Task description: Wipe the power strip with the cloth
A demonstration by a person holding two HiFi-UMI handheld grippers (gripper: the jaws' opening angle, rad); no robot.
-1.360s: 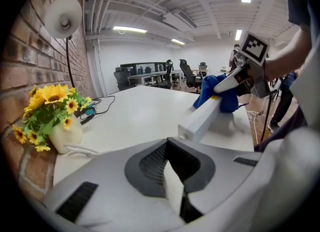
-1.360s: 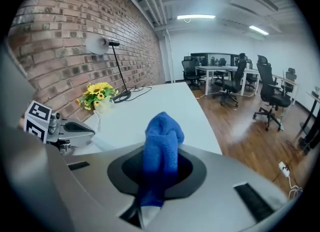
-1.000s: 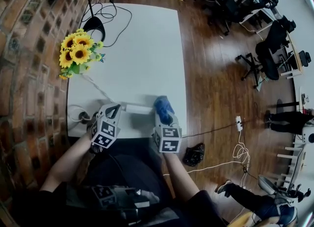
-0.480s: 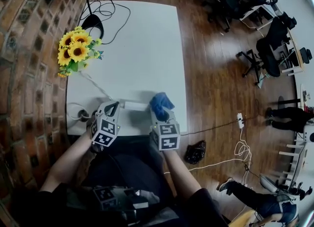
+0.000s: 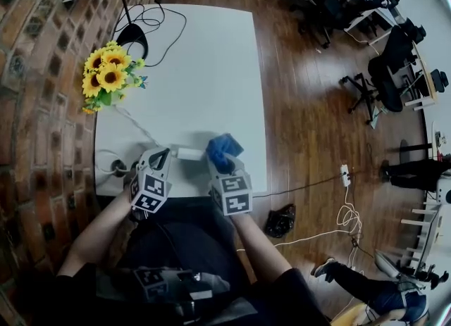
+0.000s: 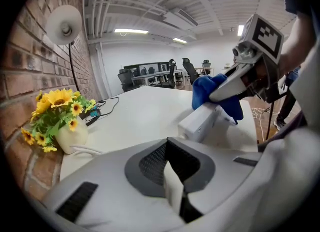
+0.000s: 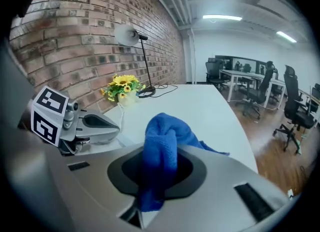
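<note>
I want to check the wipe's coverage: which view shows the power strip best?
The left gripper view: the power strip lies close, cloth over its far end. The head view shows it small; the right gripper view does not show it.

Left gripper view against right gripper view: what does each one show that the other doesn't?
Only the left gripper view: the white rectangular power strip, with the right gripper holding the blue terry cloth against it. Only the right gripper view: the left gripper, and the cloth pinched between the right gripper's jaws. Both: the vase of yellow sunflowers, the black desk lamp and the white table.
</note>
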